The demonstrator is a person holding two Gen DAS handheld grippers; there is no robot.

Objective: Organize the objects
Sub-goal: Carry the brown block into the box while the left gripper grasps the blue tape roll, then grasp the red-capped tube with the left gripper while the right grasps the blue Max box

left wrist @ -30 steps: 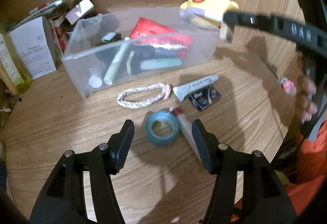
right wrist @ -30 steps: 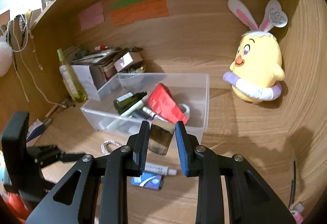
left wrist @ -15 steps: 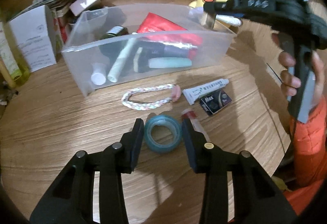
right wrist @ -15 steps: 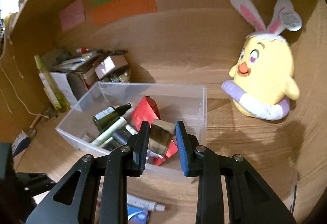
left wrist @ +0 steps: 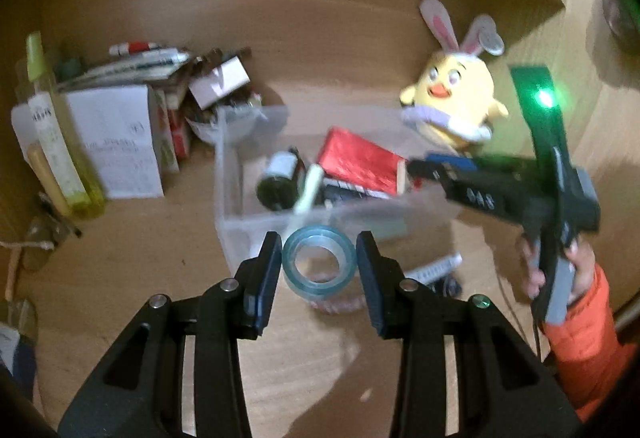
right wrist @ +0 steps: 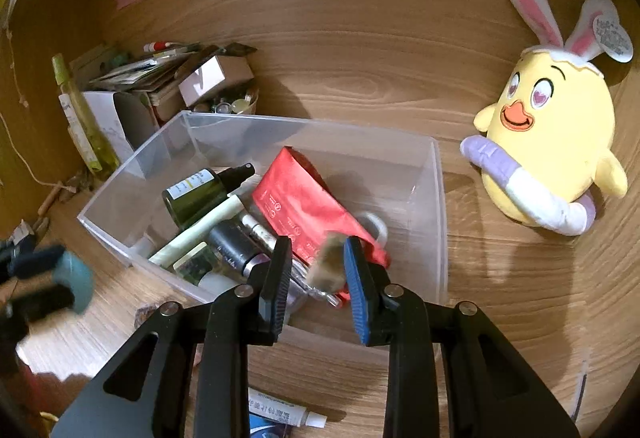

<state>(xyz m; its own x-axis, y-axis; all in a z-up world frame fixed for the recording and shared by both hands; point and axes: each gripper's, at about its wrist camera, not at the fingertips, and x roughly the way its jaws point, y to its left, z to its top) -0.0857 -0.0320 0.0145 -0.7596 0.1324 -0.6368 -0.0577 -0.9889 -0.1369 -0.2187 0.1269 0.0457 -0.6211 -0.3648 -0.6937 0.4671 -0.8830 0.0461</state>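
Wood-grain counter [right wrist: 500, 278] — your left gripper [left wrist: 319, 260] clamps a glossy blue tape ring [left wrist: 319, 258]; your right gripper [right wrist: 316, 264] — jaws opening, blurred amber block [right wrist: 330, 262] between them over the clear plastic bin [right wrist: 438, 222].

Ahead of my right tool [right wrist: 316, 272] the clear bin [right wrist: 438, 198] is crowded on its left half — bottle, tubes, red pouch [right wrist: 298, 206] — while its far right corner lies bare. Right of the bin, open tabletop [right wrist: 512, 278] reaches the plush chick [right wrist: 552, 150].
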